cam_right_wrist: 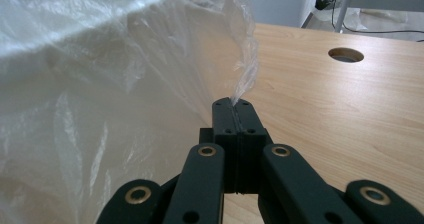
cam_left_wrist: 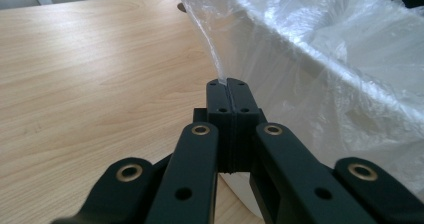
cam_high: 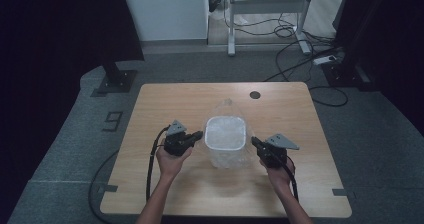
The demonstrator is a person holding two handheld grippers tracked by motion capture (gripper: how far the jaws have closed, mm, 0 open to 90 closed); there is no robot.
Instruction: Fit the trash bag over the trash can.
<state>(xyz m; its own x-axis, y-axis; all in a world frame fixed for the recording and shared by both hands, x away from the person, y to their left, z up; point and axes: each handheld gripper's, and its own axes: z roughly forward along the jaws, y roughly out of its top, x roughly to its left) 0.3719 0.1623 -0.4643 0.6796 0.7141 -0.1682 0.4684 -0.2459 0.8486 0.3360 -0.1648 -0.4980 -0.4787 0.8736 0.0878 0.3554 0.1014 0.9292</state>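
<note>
High view: the white bin (cam_high: 226,141) stands mid-table. Your left gripper (cam_left_wrist: 228,84) and right gripper (cam_right_wrist: 233,103) each pinch the plastic bag (cam_high: 227,109) on opposite sides of the bin. Next, likely pull both edges down evenly.

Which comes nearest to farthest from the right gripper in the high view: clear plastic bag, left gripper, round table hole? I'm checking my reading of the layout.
1. Clear plastic bag: pinched by the right gripper, on its left.
2. Left gripper: across the bin.
3. Round table hole: far edge, slightly farther.
</note>
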